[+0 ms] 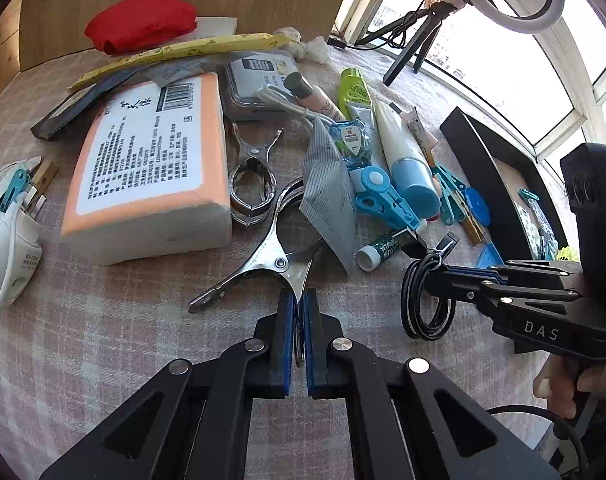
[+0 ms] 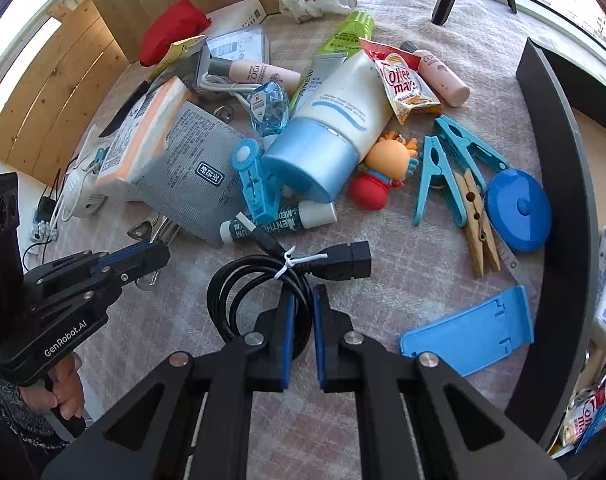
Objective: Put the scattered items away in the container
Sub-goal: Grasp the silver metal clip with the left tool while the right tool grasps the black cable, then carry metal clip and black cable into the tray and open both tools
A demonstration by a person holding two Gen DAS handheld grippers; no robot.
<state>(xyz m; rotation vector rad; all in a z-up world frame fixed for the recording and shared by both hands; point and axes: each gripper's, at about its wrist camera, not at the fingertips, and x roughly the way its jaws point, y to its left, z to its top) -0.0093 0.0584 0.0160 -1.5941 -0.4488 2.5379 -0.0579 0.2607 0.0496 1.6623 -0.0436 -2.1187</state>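
Note:
Scattered items lie on a checked cloth. My left gripper (image 1: 299, 300) is shut on one handle of a large metal clamp (image 1: 263, 260); it also shows at the left of the right wrist view (image 2: 159, 254). My right gripper (image 2: 301, 300) is shut on a coiled black USB cable (image 2: 255, 284); it shows at the right of the left wrist view (image 1: 435, 276) with the cable (image 1: 419, 304). The black container (image 2: 563, 184) stands at the right and holds several items. It also shows in the left wrist view (image 1: 487, 156).
A tissue pack (image 1: 151, 164), a smaller metal clamp (image 1: 251, 176), a white mask (image 1: 3, 232), a blue-capped tube (image 2: 323, 132), blue pegs (image 2: 443, 172), a wooden peg (image 2: 477, 224), a blue tape measure (image 2: 519, 208) and a blue phone stand (image 2: 471, 332) lie around. A ring light tripod (image 1: 415, 40) stands at the back.

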